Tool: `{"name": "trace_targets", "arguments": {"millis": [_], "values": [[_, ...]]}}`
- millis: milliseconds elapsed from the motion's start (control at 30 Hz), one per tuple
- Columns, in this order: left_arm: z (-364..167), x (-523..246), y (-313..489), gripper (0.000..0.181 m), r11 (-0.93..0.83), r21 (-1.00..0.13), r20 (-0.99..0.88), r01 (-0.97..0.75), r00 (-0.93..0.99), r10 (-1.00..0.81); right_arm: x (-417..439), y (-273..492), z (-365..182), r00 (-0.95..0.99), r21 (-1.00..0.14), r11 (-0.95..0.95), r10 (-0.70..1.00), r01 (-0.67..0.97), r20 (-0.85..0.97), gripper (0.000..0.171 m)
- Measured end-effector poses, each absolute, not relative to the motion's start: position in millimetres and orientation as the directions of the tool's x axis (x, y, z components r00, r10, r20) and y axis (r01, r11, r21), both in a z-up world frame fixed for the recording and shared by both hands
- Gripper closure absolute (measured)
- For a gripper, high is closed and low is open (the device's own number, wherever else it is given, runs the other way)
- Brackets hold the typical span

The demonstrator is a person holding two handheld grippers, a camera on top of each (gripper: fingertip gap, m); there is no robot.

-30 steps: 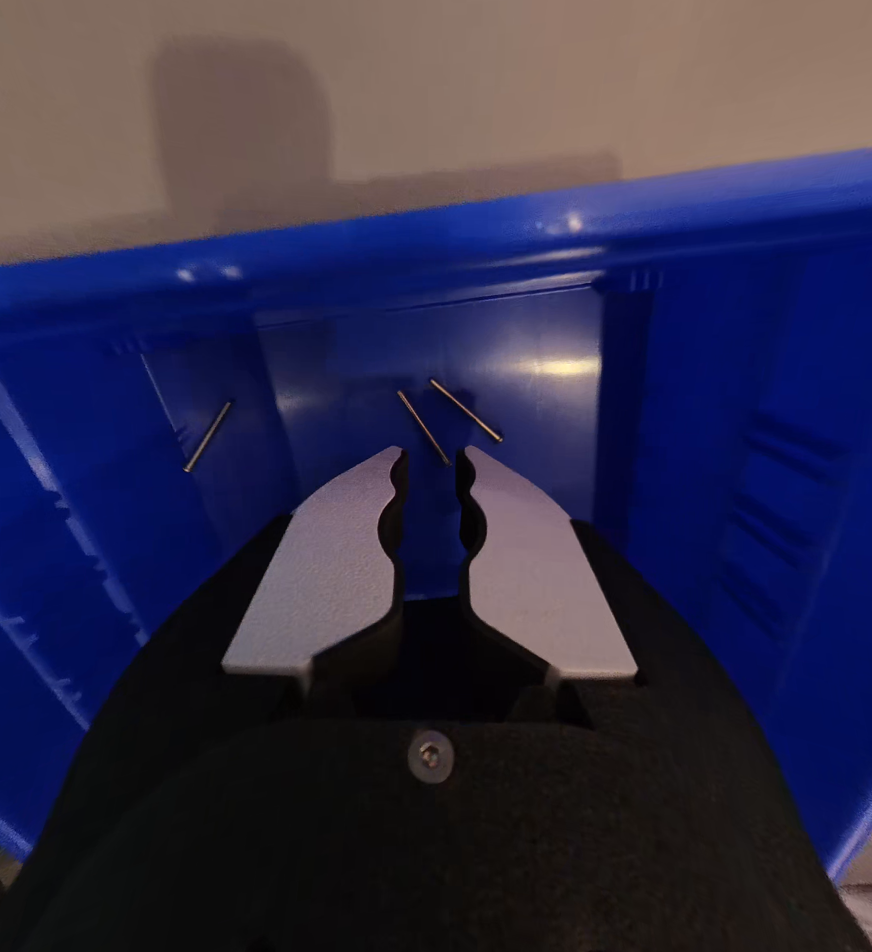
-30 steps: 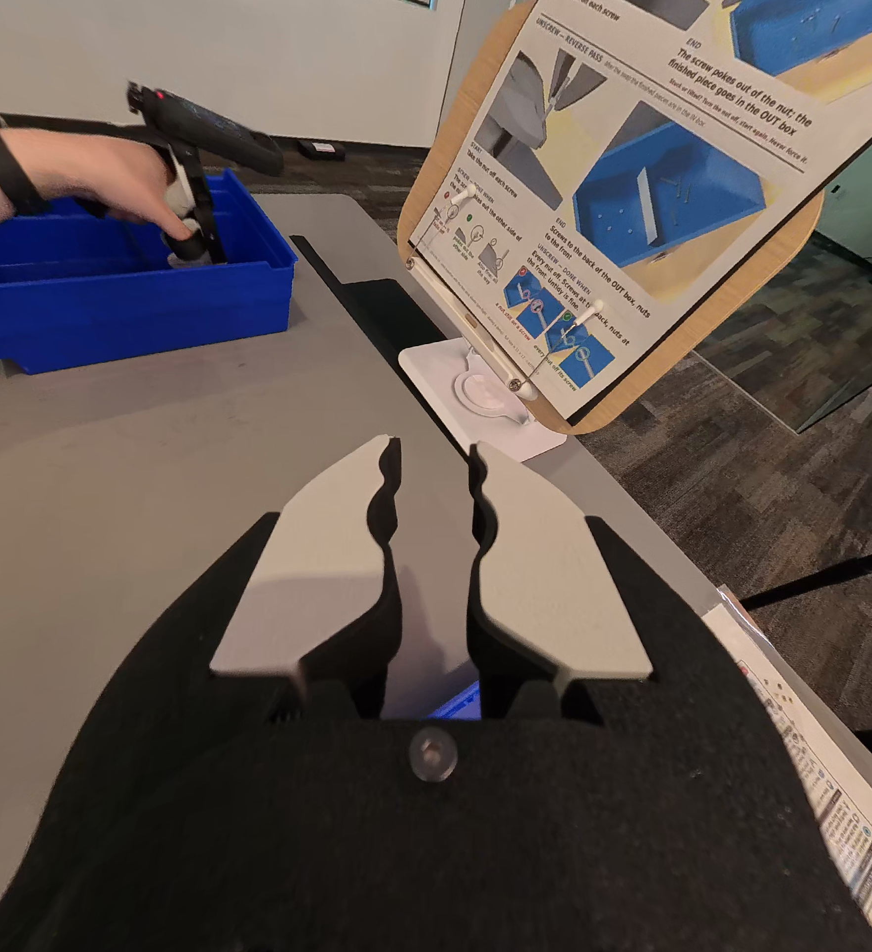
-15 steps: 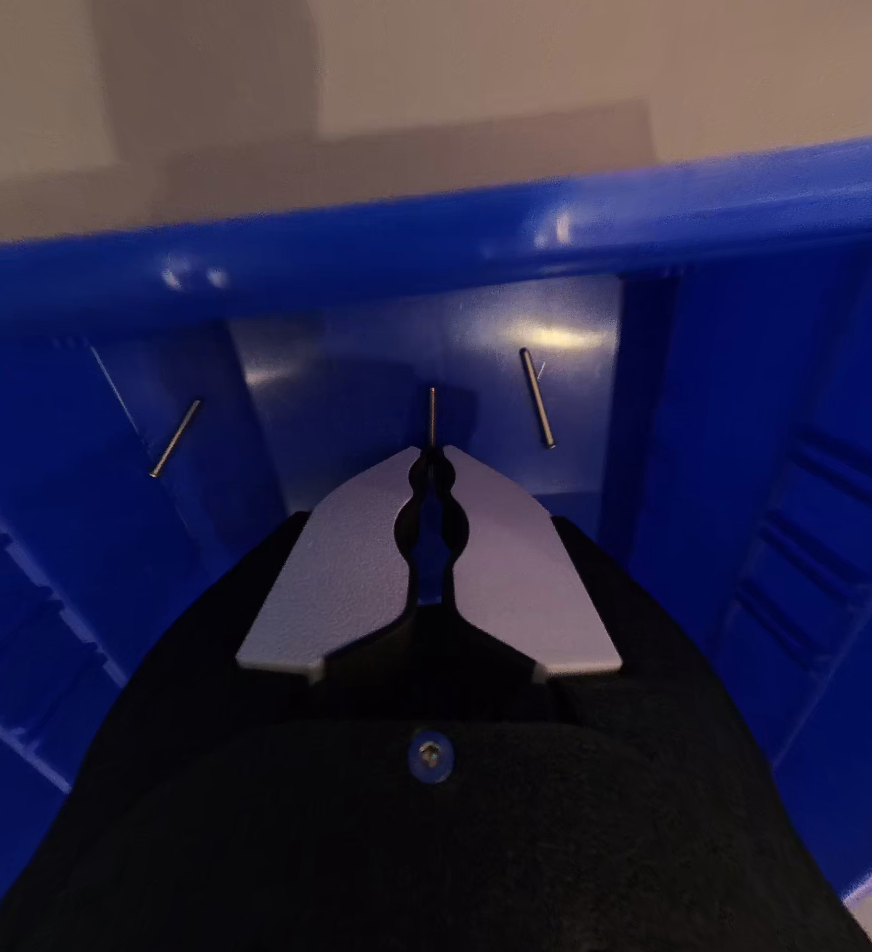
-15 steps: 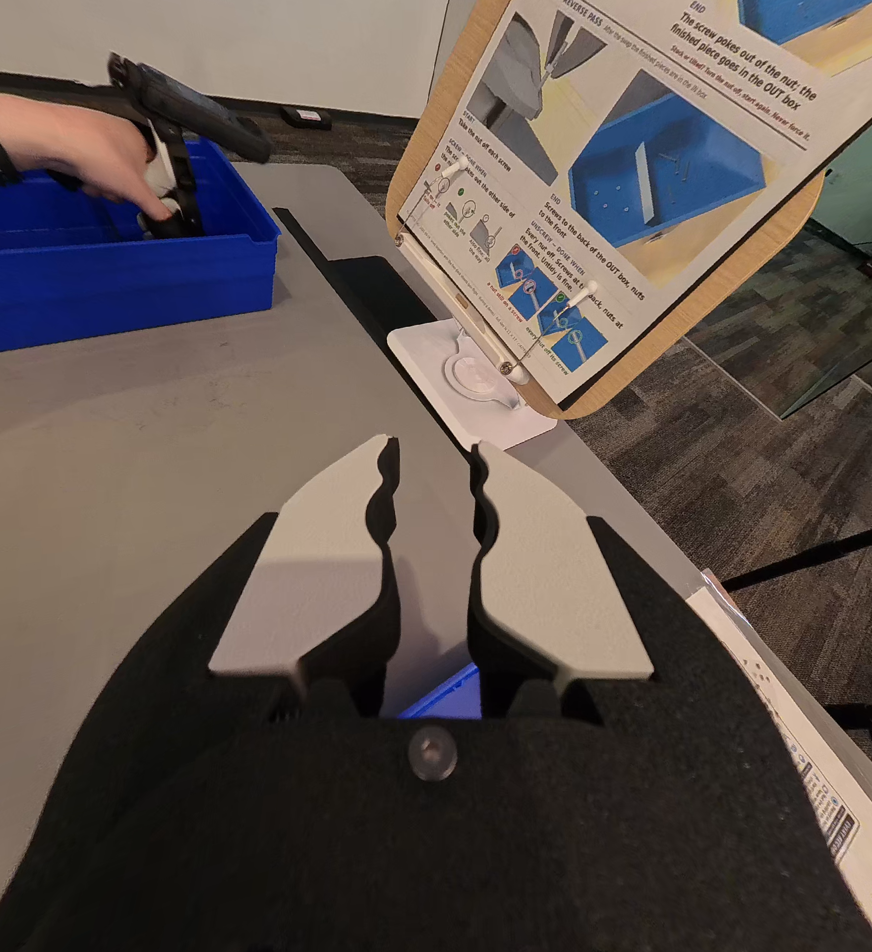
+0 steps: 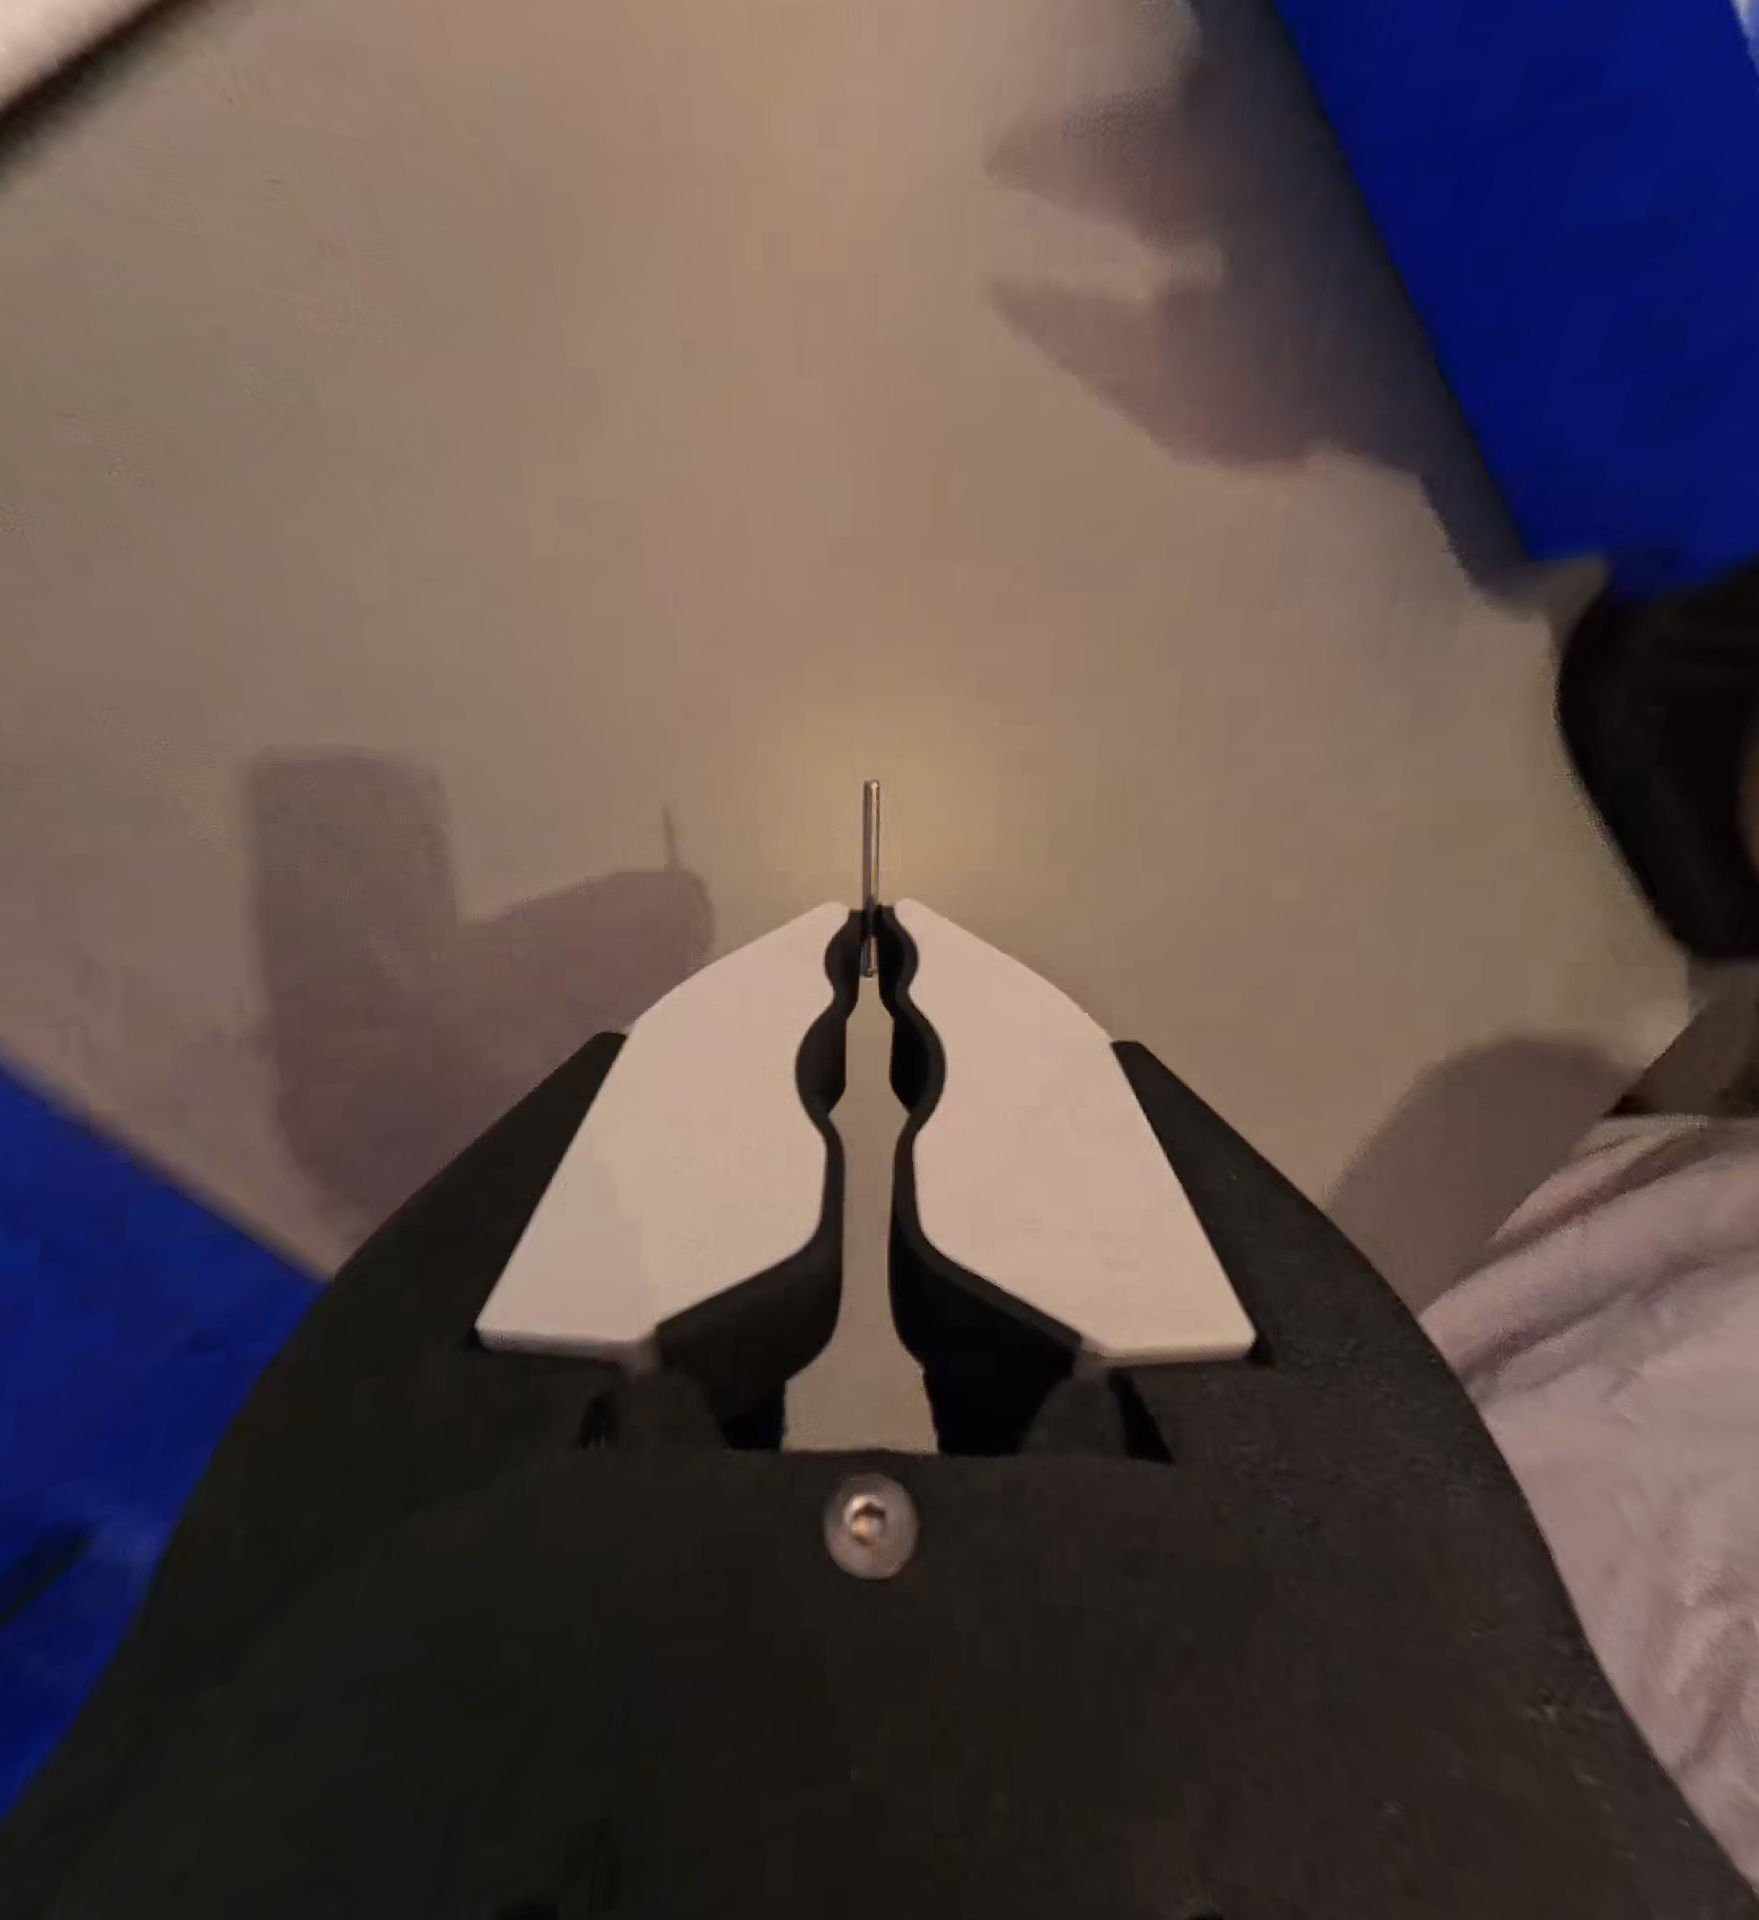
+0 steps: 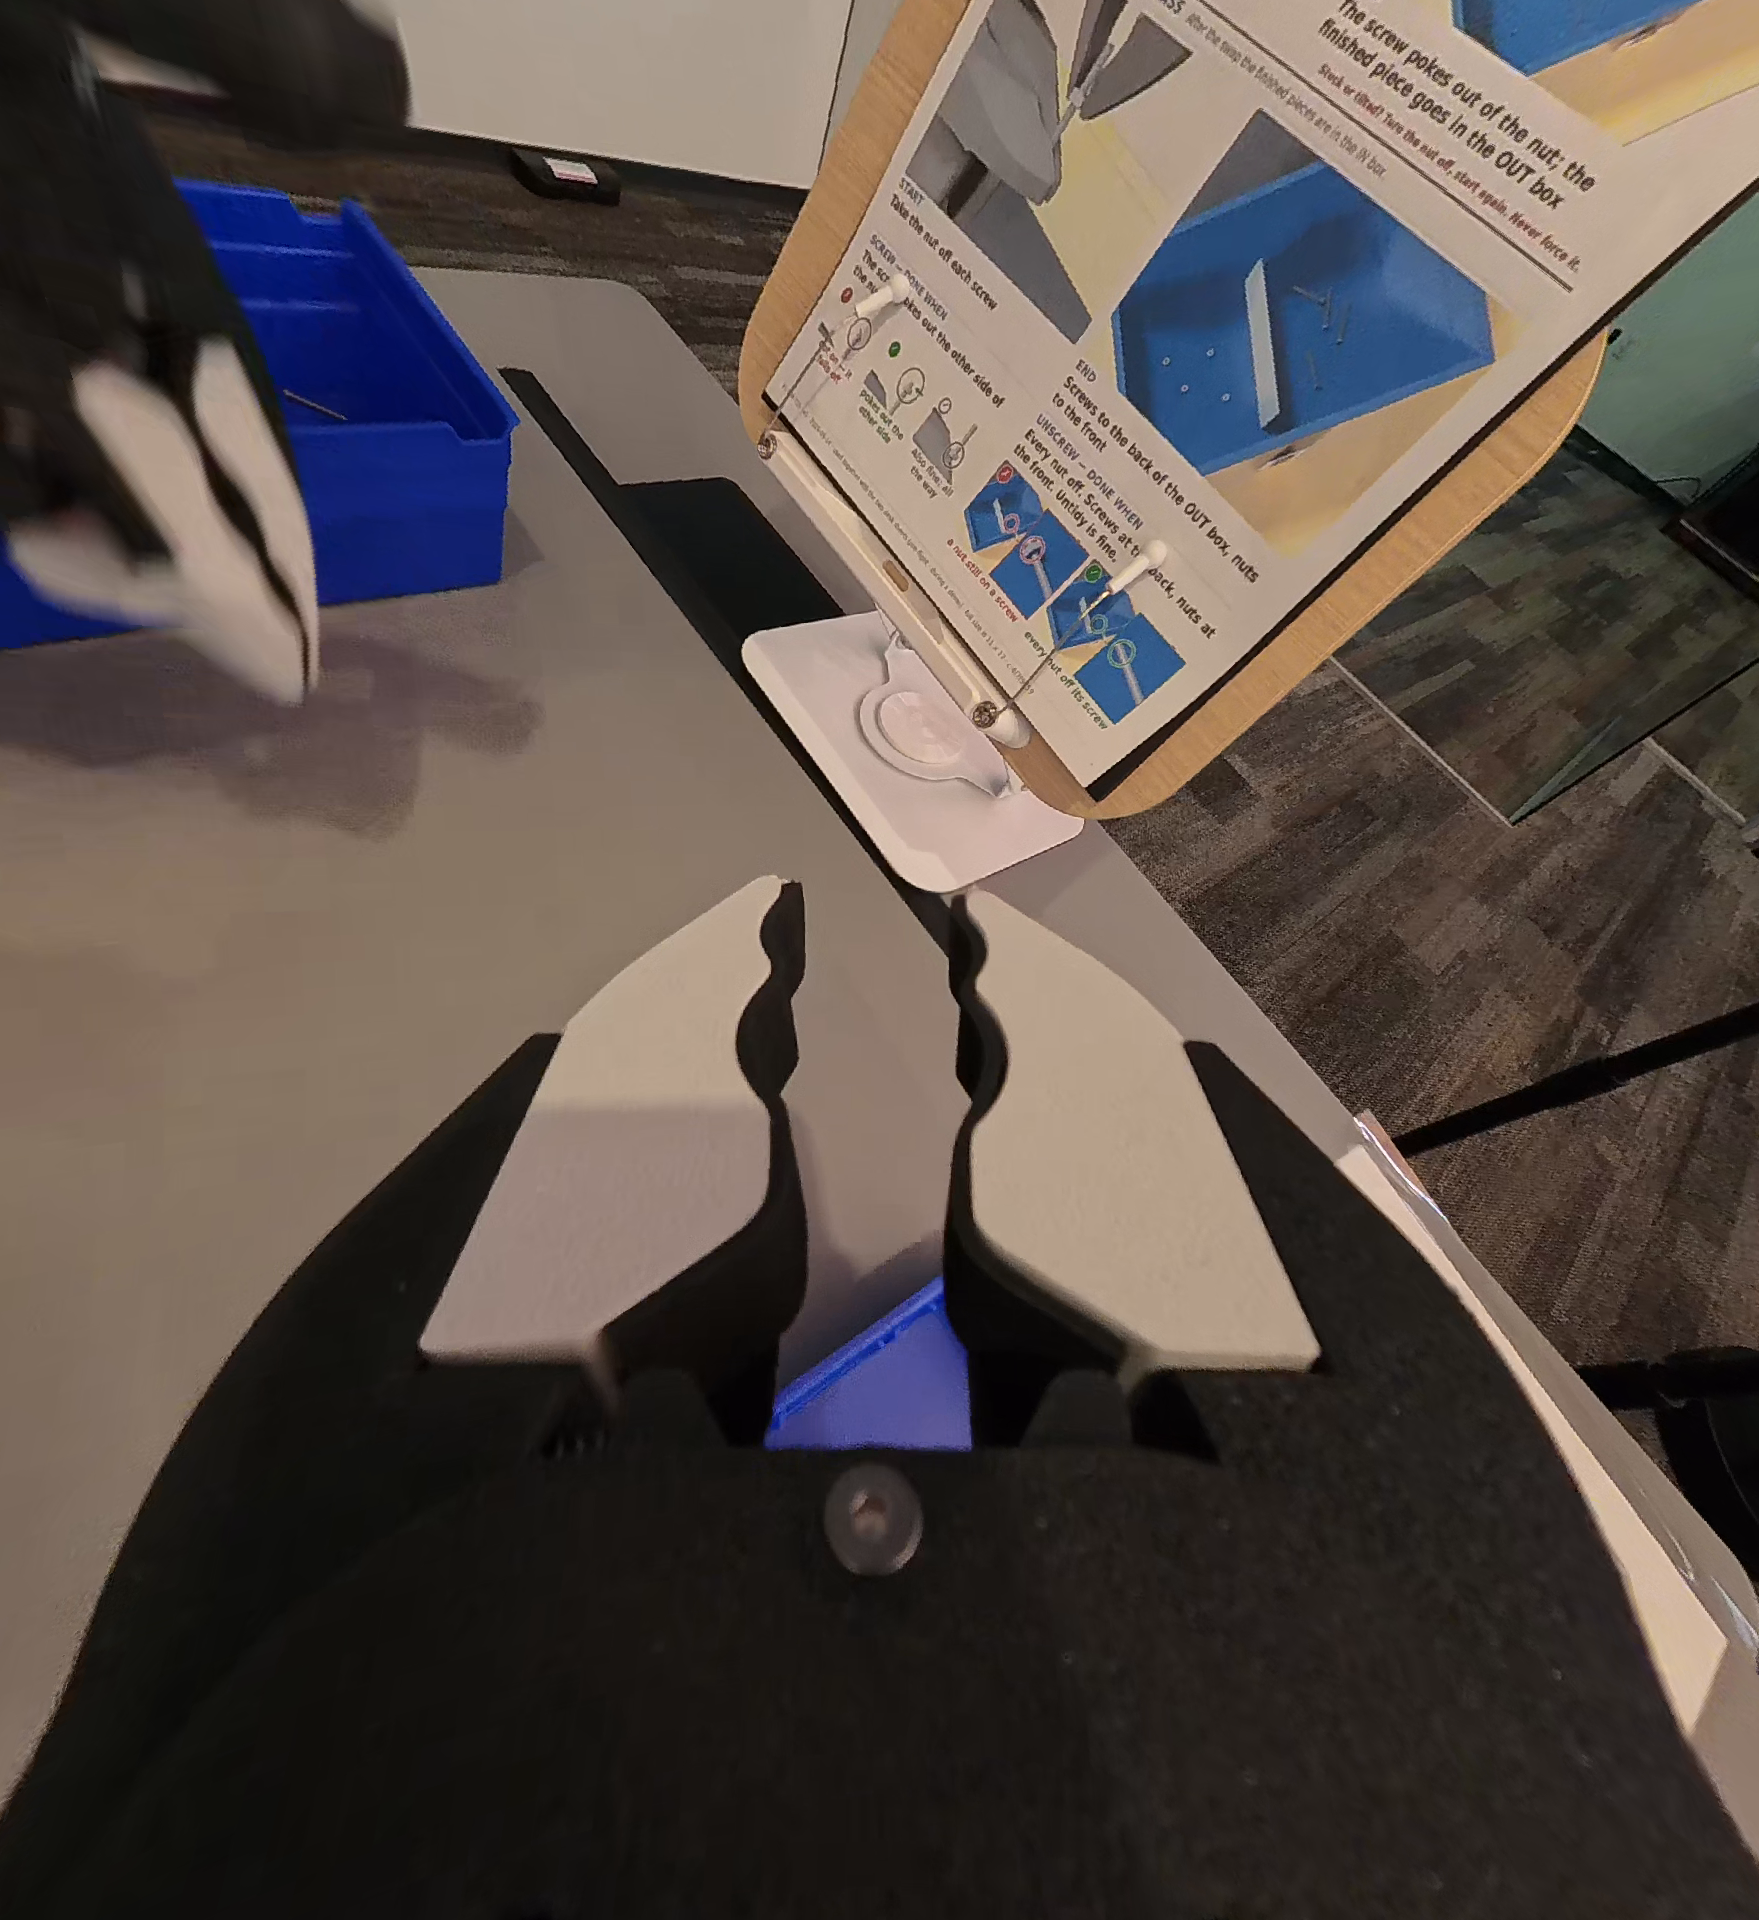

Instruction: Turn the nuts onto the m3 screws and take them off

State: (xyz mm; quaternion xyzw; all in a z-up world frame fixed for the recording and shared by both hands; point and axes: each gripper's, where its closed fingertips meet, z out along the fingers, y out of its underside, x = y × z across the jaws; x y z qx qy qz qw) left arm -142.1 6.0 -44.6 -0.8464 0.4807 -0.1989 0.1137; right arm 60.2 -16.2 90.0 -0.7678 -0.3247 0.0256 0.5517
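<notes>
My left gripper [image 5: 870, 906] is shut on a thin metal screw [image 5: 869, 844] that sticks straight out past its fingertips, held above the grey table [image 5: 542, 520]. It also shows blurred in the right wrist view [image 6: 298, 665], out of the blue bin [image 6: 376, 416] and over the table. One more screw [image 6: 314, 405] lies in that bin. My right gripper [image 6: 875, 904] is open and empty above the table [image 6: 231, 987]. No nut is visible.
A second blue bin [image 6: 870, 1382] shows under my right gripper. An instruction board on a white stand [image 6: 916, 758] stands at the table's right edge. In the left wrist view, blue bin parts [image 5: 1581, 260] sit at upper right and lower left [image 5: 75, 1299], with a person's light clothing [image 5: 1633, 1455] at right. The grippers' ends are close to 25 cm from one another.
My left gripper closed on a screw in the blue bin, lifted it out and swung over the table. My right gripper stayed open and shifted only slightly.
</notes>
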Motion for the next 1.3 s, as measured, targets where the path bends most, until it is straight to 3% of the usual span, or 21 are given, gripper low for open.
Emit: {"name": "trace_targets", "arguments": {"millis": [100,267,667,700,800,933,1033,1100,1200,1300], "values": [[-96,-97,-43,0.179,-0.37,-0.265,0.148,-0.89,0.342,-0.928,63,-19,92,0.792,-0.866,-0.179,0.52,0.467,0.32,0.145],[-134,-64,-61,0.179,-0.342,-0.233,0.109,-0.91,0.325,-0.939,57,-24,94,0.778,-0.867,-0.159,0.538,0.472,0.325,0.145],[-161,-75,-66,0.179,-0.328,-0.154,0.049,-0.932,0.324,-0.945,37,-29,97,0.734,-0.851,-0.121,0.576,0.511,0.358,0.145],[-160,-74,-65,0.179,-0.326,-0.171,0.044,-0.93,0.323,-0.945,36,-29,97,0.732,-0.85,-0.121,0.58,0.512,0.359,0.145],[-155,-69,-67,0.153,-0.318,-0.221,0.065,-0.922,0.312,-0.948,37,-29,96,0.73,-0.844,-0.125,0.577,0.522,0.366,0.145],[-103,-73,-61,0.154,-0.331,-0.412,0.068,-0.849,0.333,-0.94,50,-30,97,0.75,-0.845,-0.137,0.549,0.517,0.369,0.145],[-37,-115,-39,0.159,-0.324,-0.552,-0.051,-0.768,0.419,-0.907,57,-33,102,0.764,-0.865,-0.127,0.541,0.486,0.35,0.145],[-1,-168,-20,0.161,-0.339,-0.582,-0.163,-0.739,0.515,-0.842,62,-34,105,0.772,-0.876,-0.117,0.537,0.467,0.34,0.145],[12,-260,-7,0.164,-0.478,-0.515,-0.196,-0.712,0.641,-0.742,65,-36,109,0.779,-0.89,-0.105,0.536,0.444,0.326,0.146],[-14,-342,1,0.166,-0.651,-0.398,-0.156,-0.647,0.747,-0.646,61,-36,110,0.771,-0.896,-0.094,0.552,0.435,0.317,0.146]]}}
